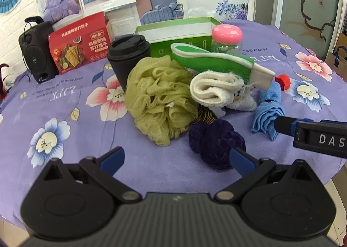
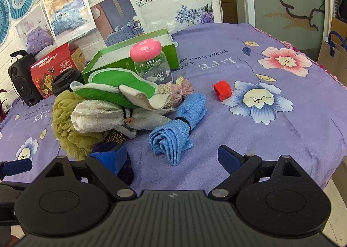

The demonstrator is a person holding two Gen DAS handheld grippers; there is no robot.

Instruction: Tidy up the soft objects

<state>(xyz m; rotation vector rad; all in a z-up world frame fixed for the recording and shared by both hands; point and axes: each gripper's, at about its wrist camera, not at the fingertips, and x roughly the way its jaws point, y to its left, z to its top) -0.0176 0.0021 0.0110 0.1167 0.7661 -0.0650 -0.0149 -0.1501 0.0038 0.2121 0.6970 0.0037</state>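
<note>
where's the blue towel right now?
The rolled blue towel lies on the purple tablecloth, centred just ahead of the open right gripper, right of the white towel. In the left wrist view it sits at the pile's right edge.

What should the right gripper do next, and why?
Probably ease the right gripper forward to straddle the rolled blue towel. It is open and empty, the towel lies just ahead between its fingers, apart from the pile, and the green box sits open behind.
</note>
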